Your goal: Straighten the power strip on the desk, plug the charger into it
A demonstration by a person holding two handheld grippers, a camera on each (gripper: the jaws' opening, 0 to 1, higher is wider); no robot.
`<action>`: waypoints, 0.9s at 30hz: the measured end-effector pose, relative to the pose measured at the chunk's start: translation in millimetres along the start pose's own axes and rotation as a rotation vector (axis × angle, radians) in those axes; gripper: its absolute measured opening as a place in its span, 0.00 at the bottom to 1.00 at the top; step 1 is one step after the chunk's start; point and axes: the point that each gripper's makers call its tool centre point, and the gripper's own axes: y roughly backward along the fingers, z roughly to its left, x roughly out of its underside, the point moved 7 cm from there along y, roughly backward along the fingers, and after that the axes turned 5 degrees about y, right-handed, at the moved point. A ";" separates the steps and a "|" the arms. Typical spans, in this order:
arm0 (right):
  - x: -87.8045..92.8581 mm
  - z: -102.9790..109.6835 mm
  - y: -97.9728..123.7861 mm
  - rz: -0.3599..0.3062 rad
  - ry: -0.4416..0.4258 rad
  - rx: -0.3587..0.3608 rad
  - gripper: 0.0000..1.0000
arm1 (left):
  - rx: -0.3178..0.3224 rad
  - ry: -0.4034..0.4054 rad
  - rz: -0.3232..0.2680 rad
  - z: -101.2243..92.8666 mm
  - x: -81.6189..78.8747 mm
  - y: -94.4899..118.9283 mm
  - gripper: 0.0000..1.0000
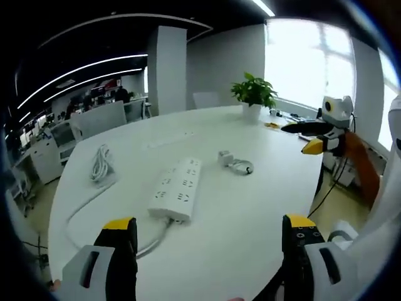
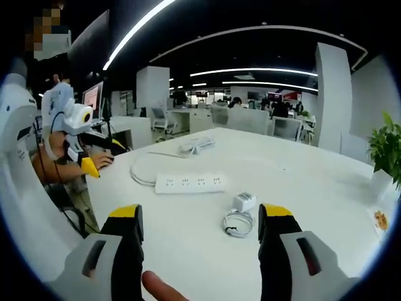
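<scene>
A white power strip (image 1: 177, 188) (image 2: 190, 183) lies at a slant on the white desk (image 1: 250, 207), its cord looping off toward the desk edge. A small white charger (image 1: 225, 157) (image 2: 244, 202) with a coiled cable (image 1: 242, 167) (image 2: 237, 224) rests just beyond the strip. My left gripper (image 1: 210, 248) hovers open above the near edge, short of the strip; it also appears at the left of the right gripper view (image 2: 105, 157). My right gripper (image 2: 200, 241) is open, nothing between its jaws, close to the charger, and appears at the right of the left gripper view (image 1: 297, 138).
A bundled white cable (image 1: 100, 163) (image 2: 194, 145) lies on the desk past the strip. A potted plant (image 1: 254, 94) (image 2: 385, 147) stands near the window edge. Office desks, chairs and monitors sit behind. A fingertip (image 2: 161, 287) shows at the bottom.
</scene>
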 end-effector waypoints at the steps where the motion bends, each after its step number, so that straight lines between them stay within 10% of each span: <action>1: 0.0 0.9 -0.4 0.008 0.010 0.004 0.75 | 0.001 0.002 -0.004 -0.3 -0.4 0.3 0.96; 22: 0.3 1.9 15.7 0.026 -0.005 0.043 0.76 | -0.057 0.014 -0.023 -5.9 -5.7 4.1 0.96; 27: -5.0 3.1 10.1 0.028 0.000 0.033 0.83 | -0.119 -0.021 -0.125 6.3 -14.1 11.9 0.96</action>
